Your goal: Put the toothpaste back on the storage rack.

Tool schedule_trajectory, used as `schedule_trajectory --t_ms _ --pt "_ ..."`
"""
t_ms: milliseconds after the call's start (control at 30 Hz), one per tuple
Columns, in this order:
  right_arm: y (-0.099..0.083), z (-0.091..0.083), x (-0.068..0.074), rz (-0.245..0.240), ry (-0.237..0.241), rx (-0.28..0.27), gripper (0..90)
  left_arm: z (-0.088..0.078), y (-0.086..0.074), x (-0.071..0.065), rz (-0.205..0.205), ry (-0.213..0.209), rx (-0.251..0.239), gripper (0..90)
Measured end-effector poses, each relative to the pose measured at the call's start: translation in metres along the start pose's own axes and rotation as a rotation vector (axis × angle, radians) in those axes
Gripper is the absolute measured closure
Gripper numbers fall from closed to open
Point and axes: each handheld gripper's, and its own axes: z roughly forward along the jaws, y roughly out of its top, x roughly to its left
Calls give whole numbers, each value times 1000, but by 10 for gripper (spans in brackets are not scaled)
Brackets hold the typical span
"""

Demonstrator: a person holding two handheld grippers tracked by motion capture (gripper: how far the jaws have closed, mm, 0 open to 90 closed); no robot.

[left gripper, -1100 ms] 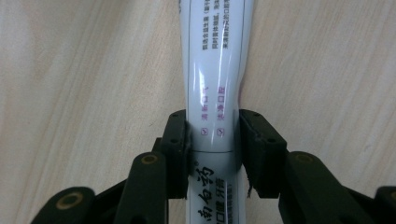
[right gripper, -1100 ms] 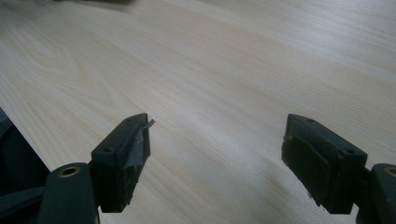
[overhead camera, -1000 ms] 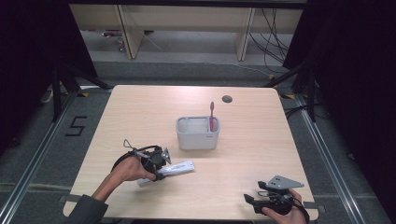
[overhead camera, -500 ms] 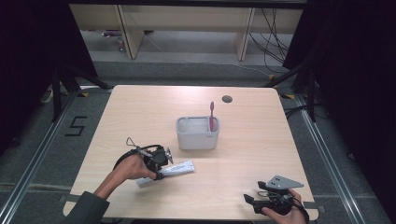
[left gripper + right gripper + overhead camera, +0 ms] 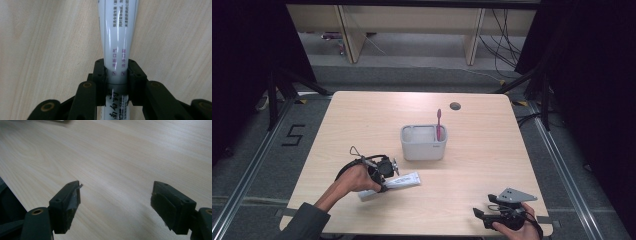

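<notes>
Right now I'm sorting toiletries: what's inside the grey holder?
A pink toothbrush stands upright at the right end of the grey holder; its walls hide the bottom.

L. hand-held gripper (image 5: 116, 75): jaws have just been closing and now clamp the white tube (image 5: 117, 37) from both sides; in the left gripper view the pads press on the tube's lower part, w/ printed text running up between them. High view: L. hand (image 5: 357, 179) sits slightly lower and nearer the tube's near end than 1 s ago, a small shift only. Tube lies flat on the surface (image 5: 472, 150) at the same slant as before, but now gripped rather than merely straddled by the jaws.
</notes>
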Motion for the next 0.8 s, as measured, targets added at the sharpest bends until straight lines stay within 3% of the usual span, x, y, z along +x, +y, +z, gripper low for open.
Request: schedule_trajectory --t_ms 200,233,367,433,567,633,800 --pt "0 -2 -1 3 -7 3 245 -1 1 -3 4 34 -15 727" --pt "0 -1 1 29 4 3 245 -2 0 -3 6 37 -21 727" --pt "0 -1 -1 6 -5 2 245 -8 -1 -4 1 53 -52 730" --pt "0 -1 -1 12 4 3 245 -13 -3 -4 -8 41 -82 730" --pt "-1 0 -1 14 9 -2 245 -26 -8 -4 -13 69 -134 730" --pt "0 -1 -2 10 4 5 244 -35 -13 -4 -32 90 -201 731" --pt "0 0 -1 18 16 1 241 -47 -22 -3 -61 108 -274 731"
